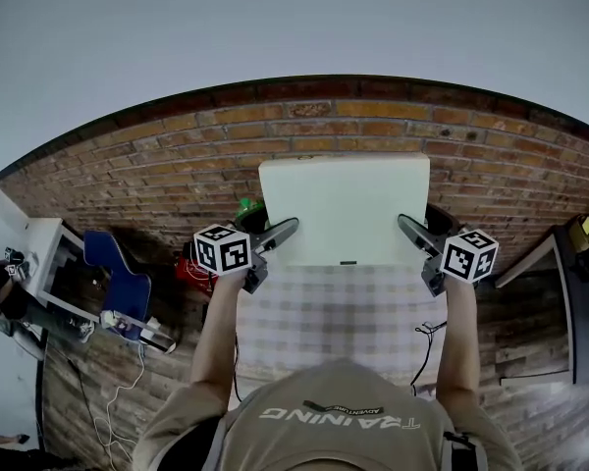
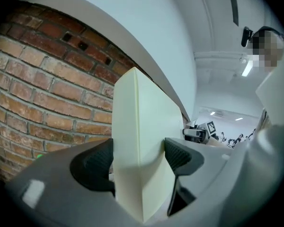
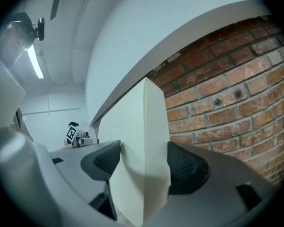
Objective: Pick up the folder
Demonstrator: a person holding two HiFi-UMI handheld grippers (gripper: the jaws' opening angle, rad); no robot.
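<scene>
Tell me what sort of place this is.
Likely an indoor workroom or lab rather than a home. It has a bare brick wall, a ceiling strip light and a plain table with a checked cloth.

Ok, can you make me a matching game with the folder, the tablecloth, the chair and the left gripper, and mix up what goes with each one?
Things:
1. folder
2. tablecloth
3. chair
4. left hand-held gripper

Matches:
A. checked pattern
B. shut on the folder's edge
C. blue, off to the left
D. cream, held up at both sides

Pairs: 1-D, 2-A, 3-C, 4-B.
</scene>
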